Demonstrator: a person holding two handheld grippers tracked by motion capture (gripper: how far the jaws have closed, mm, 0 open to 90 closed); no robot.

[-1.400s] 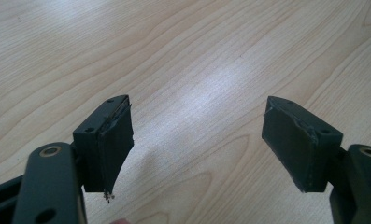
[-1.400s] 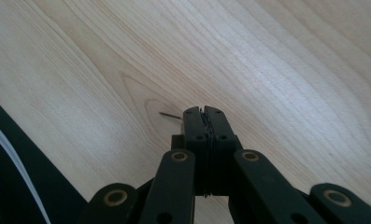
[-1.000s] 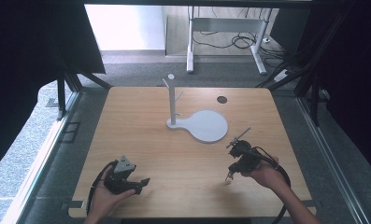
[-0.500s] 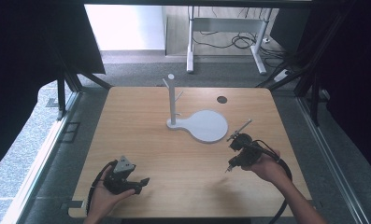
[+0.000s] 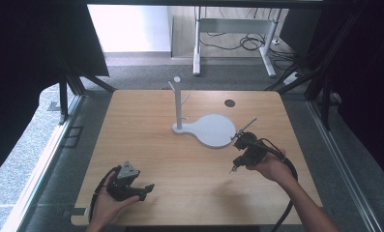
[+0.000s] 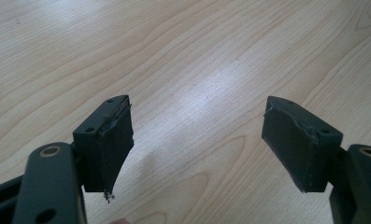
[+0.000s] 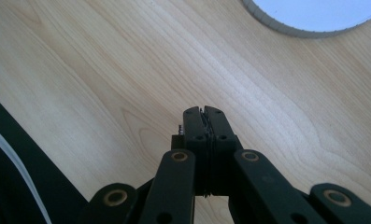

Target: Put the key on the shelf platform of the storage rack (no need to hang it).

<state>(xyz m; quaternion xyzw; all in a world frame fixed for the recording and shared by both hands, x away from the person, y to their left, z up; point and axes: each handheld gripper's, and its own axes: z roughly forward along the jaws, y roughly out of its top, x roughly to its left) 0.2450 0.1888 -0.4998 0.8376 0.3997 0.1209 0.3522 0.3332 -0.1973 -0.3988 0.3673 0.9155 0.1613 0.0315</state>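
Observation:
My left gripper (image 5: 145,191) rests low over the near left part of the wooden table (image 5: 180,159), held by a hand. In the left gripper view its jaws (image 6: 197,144) stand wide apart with bare wood between them. A hand holds my right gripper (image 5: 240,140) at the right of the table, just in front of the white round plate (image 5: 214,129). In the right gripper view its jaws (image 7: 204,112) are pressed together with nothing between them, and the plate's rim (image 7: 286,30) lies ahead. A white post with pegs (image 5: 178,104) rises from the narrow end of the plate.
A small dark round hole (image 5: 229,103) sits in the tabletop at the back right. Black cables trail from both grippers toward the near edge. Dark curtains and frame struts flank the table. Grey floor and a desk frame (image 5: 233,29) lie beyond it.
My right gripper has risen and moved away from the near edge toward the white plate, still shut. The left gripper has stayed where it was, still open.

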